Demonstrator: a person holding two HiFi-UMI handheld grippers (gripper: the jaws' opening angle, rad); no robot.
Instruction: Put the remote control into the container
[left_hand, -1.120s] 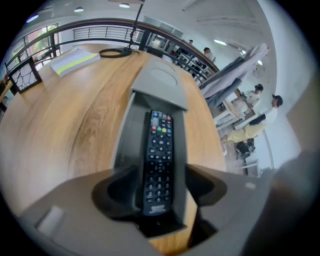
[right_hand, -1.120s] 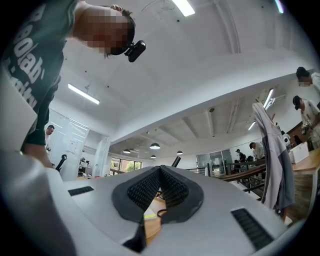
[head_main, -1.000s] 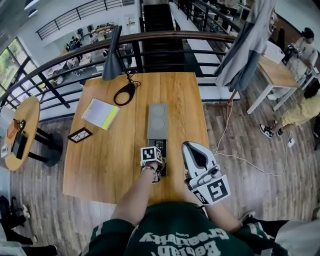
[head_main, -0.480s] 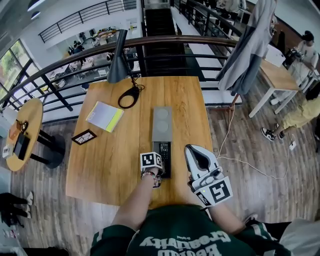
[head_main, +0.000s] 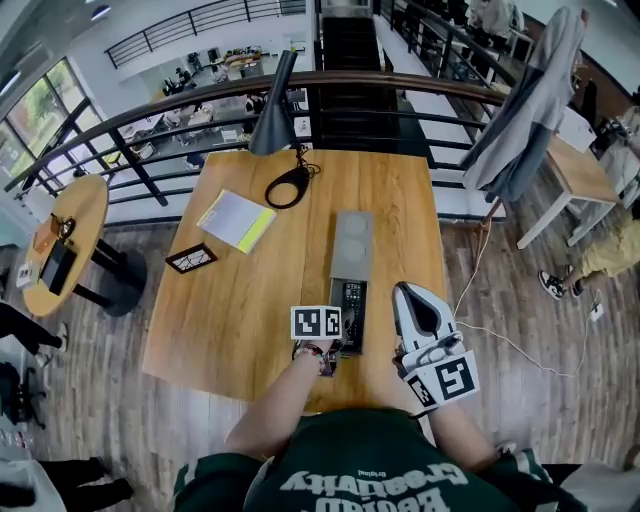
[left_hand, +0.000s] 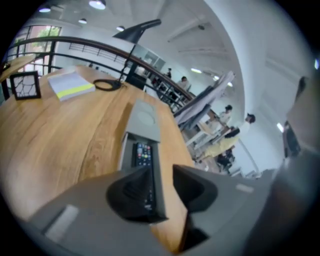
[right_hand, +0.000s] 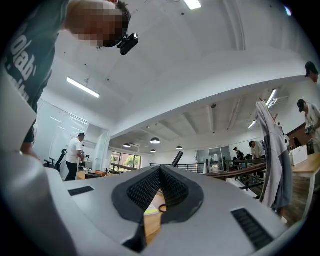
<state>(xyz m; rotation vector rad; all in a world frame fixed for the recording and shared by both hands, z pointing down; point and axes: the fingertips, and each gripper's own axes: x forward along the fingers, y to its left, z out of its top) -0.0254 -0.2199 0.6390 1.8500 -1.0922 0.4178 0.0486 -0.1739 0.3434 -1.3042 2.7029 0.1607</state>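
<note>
The left gripper (left_hand: 165, 187), jaws wide earlier, is closing them around the near end of the black plastic remote control (left_hand: 143, 154). This already lies in the long grey container (left_hand: 142, 117) mid-frame, so the gripper is likely seating it. The right gripper (head_main: 416, 298), jaws pressed together, idles at lower right.

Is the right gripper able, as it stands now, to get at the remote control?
Probably, but not at once: the right gripper sits beside the container with nothing between them, yet its jaws are together and point forward past the remote control.
</note>
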